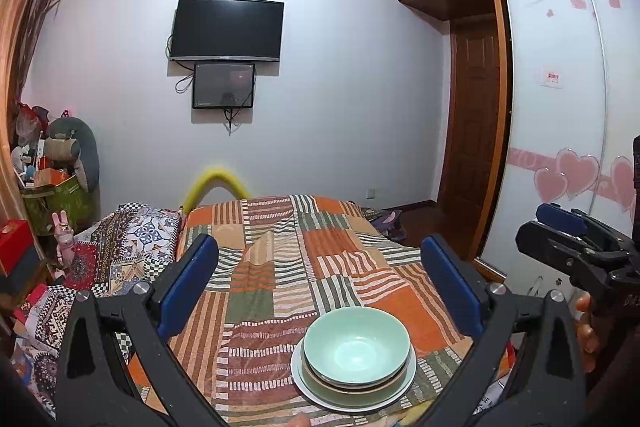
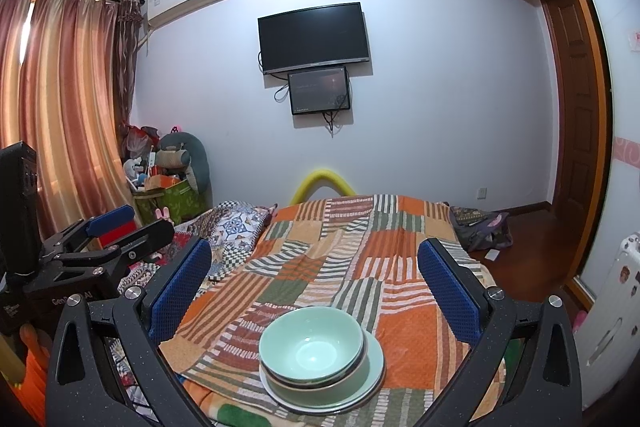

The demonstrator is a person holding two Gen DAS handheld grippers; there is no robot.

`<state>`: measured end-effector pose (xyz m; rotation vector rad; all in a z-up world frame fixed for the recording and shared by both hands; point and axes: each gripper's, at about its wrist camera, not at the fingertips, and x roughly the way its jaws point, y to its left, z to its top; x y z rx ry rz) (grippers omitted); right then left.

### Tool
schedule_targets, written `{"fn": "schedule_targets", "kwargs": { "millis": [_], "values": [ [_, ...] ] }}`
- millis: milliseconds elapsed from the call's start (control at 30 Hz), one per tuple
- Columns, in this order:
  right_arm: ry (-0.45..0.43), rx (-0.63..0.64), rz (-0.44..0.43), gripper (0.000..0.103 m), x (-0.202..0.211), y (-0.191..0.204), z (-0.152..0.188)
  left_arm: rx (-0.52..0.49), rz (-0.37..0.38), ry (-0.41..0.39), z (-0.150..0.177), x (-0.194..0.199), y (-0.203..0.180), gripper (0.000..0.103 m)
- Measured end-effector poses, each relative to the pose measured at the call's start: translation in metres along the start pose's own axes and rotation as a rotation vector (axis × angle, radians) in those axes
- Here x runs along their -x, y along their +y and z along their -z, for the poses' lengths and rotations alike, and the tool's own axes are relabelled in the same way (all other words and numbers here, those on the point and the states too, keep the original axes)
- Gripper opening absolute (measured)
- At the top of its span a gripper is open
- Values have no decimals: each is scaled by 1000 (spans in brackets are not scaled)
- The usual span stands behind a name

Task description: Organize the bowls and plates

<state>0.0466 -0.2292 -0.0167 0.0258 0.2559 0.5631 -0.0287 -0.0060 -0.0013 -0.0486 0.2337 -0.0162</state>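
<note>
A pale green bowl [image 1: 356, 347] sits nested on top of a stack of bowls and plates [image 1: 354, 393] on the striped patchwork blanket [image 1: 300, 267] at the near end of the bed. The stack also shows in the right wrist view, green bowl [image 2: 312, 341] on top, plates [image 2: 372, 383] below. My left gripper [image 1: 320, 283] is open and empty, raised above and behind the stack. My right gripper [image 2: 314, 279] is open and empty, likewise above the stack. Each gripper shows at the other view's edge.
A patterned quilt [image 1: 132, 239] lies on the bed's left side. Boxes and toys [image 1: 56, 179] crowd the left corner. A TV [image 1: 228, 29] hangs on the far wall. A wardrobe [image 1: 560, 107] and door stand right. A bag [image 2: 480, 227] lies on the floor.
</note>
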Motion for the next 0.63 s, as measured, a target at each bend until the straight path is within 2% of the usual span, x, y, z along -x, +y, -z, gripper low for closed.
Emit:
{"fn": "schedule_targets", "kwargs": {
  "millis": [633],
  "values": [
    [12,1,-1,103,-1,0,1,15,31,12,2,-3,0,103]
  ]
}}
